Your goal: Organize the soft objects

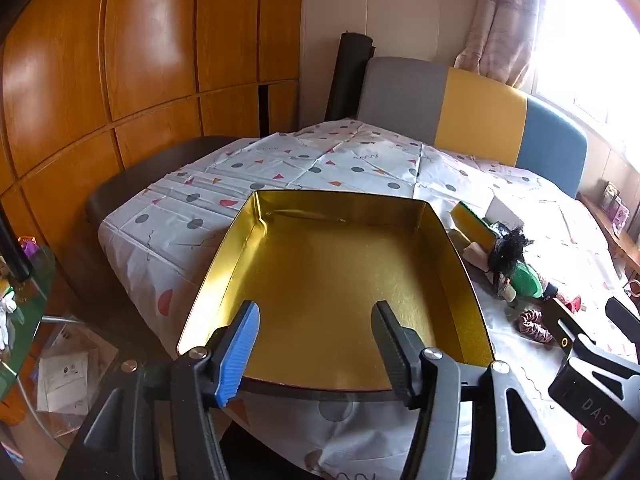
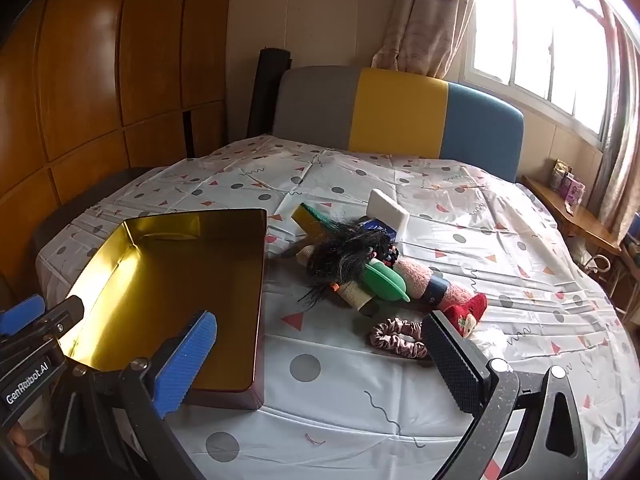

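An empty gold-lined tin box [image 1: 332,280] sits on the patterned tablecloth; it also shows in the right wrist view [image 2: 172,280]. My left gripper [image 1: 316,320] is open and empty over the box's near edge. My right gripper [image 2: 320,338] is open and empty, just short of a pink scrunchie [image 2: 396,338]. Right of the box lies a heap of soft things: a black wig [image 2: 344,256], a green pad [image 2: 384,280], a pink sock [image 2: 424,280], a red plush [image 2: 468,312], a yellow-green sponge [image 2: 308,216] and a white sponge [image 2: 388,208].
The table [image 2: 480,240] is covered with a white cloth with dots and triangles. A grey, yellow and blue bench back [image 2: 400,112] stands behind it. A wooden wardrobe [image 1: 120,80] is at the left, a window [image 2: 560,40] and wooden shelf [image 2: 568,204] at the right.
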A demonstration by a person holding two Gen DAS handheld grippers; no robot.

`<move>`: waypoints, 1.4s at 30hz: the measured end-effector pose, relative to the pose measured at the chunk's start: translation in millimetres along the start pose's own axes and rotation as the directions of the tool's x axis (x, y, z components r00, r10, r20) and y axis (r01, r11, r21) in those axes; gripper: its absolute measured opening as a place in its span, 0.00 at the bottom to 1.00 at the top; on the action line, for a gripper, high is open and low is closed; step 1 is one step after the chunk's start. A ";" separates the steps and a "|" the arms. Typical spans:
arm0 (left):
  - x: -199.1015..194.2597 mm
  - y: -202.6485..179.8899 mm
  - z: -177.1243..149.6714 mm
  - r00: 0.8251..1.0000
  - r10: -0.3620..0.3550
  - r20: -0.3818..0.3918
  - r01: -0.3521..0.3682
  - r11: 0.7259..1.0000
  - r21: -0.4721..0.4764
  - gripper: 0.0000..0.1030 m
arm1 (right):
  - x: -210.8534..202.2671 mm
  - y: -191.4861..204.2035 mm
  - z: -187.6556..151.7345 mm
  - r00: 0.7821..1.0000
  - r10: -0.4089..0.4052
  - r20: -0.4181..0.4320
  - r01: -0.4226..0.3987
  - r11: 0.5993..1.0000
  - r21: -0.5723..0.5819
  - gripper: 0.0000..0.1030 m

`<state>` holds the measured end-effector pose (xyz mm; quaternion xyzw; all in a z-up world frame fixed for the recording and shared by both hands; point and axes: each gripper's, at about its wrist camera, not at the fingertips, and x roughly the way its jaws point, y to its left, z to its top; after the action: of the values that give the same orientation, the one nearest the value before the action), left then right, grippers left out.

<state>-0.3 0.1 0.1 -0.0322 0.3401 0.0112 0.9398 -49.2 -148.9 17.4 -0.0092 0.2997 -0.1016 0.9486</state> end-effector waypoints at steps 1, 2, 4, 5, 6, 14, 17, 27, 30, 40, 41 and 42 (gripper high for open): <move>-1.2 0.3 -0.2 1.000 0.002 0.003 -0.002 1.000 0.002 0.57 | 0.0 -0.4 -0.3 1.000 0.002 -0.001 -0.002 1.000 -0.001 1.00; 0.8 -0.7 0.8 0.999 0.020 -0.039 -0.019 1.000 0.015 0.57 | -0.6 -1.4 -0.7 1.000 0.006 0.001 -0.006 1.000 0.001 1.00; -0.5 -0.6 2.1 0.999 0.023 -0.028 -0.022 1.000 0.011 0.57 | -2.0 -5.5 -1.5 1.000 0.013 0.009 -0.013 1.000 0.009 1.00; -2.3 5.4 2.1 1.000 0.026 -0.017 -0.026 1.000 0.009 0.57 | -2.4 -8.7 -1.8 1.000 0.021 0.011 -0.021 1.000 0.013 1.00; -4.6 7.1 3.6 0.999 0.031 -0.007 -0.031 0.999 0.010 0.57 | 0.2 0.7 -0.7 1.000 0.008 0.005 -0.008 1.000 -0.015 1.00; -18.2 9.5 9.9 0.996 0.064 0.062 -0.066 0.998 0.019 0.57 | -7.4 0.4 -1.5 0.998 0.050 0.039 -0.050 0.999 0.007 1.00; -24.8 10.2 11.6 0.993 0.073 0.089 -0.075 0.997 0.025 0.57 | -7.7 -0.4 -0.4 0.998 0.057 0.042 -0.058 0.998 0.014 1.00; -29.1 18.3 16.6 0.991 0.089 0.100 -0.091 0.996 0.013 0.57 | -3.6 1.4 -1.4 0.997 0.072 0.027 -0.072 0.997 0.013 1.00; -26.8 20.7 17.0 0.991 0.094 0.092 -0.095 0.995 0.007 0.57 | -3.7 1.8 -0.6 0.997 0.075 0.029 -0.076 0.997 0.014 1.00; -22.7 18.9 15.8 0.992 0.105 0.077 -0.106 0.994 0.014 0.57 | -2.9 1.6 -0.5 0.996 0.082 0.032 -0.083 0.996 0.023 1.00; -22.6 18.1 15.5 0.991 0.106 0.075 -0.108 0.994 0.015 0.57 | -2.9 1.6 -0.6 0.996 0.082 0.032 -0.083 0.996 0.023 1.00; -22.3 17.3 15.7 0.992 0.107 0.074 -0.108 0.994 0.016 0.57 | -2.9 1.6 -0.6 0.996 0.082 0.031 -0.083 0.996 0.023 1.00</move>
<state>-8.2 18.4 25.5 -0.0039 0.3070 0.0594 0.9498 -51.6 -146.8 18.4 0.0134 0.2841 -0.0657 0.9565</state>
